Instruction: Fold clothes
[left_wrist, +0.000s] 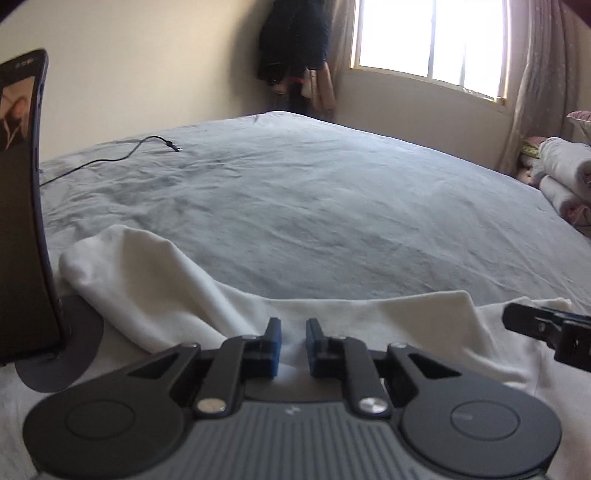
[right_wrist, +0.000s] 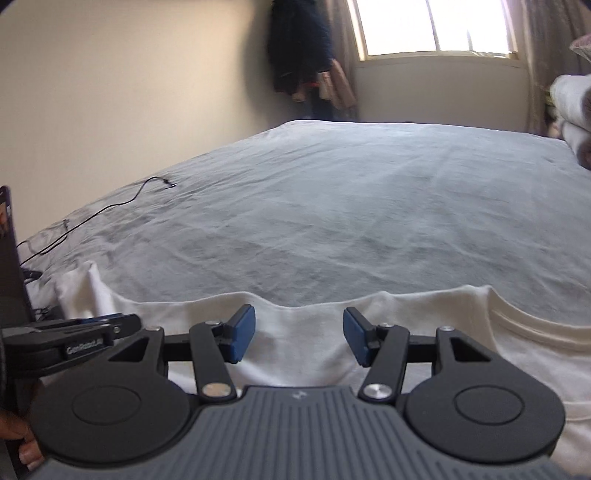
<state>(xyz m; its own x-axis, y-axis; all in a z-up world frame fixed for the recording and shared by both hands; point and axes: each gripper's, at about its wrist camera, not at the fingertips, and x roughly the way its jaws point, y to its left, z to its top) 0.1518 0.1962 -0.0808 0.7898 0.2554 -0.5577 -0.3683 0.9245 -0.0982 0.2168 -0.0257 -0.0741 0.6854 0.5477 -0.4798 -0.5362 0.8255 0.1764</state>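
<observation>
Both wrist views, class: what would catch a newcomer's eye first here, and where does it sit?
The crumpled white cotton T-shirt spread along the near edge of the wide grey bedsheet stands out first. The left gripper hangs over it with a narrow gap between its blue pads, and the right gripper gapes wide. Behind, a bright barred window glares at the far right, and a thin black cable trails across the bed's far left.

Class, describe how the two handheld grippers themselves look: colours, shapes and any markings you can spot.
Both match. The left gripper and right gripper have black linkage arms with silver pivot screws, two round black discs, a ribbed grey body with a small pale logo, and blue pads on the fingers. From the right view, the left gripper's side bears white lettering, too blurred to read. No cables or sleeves show.
</observation>
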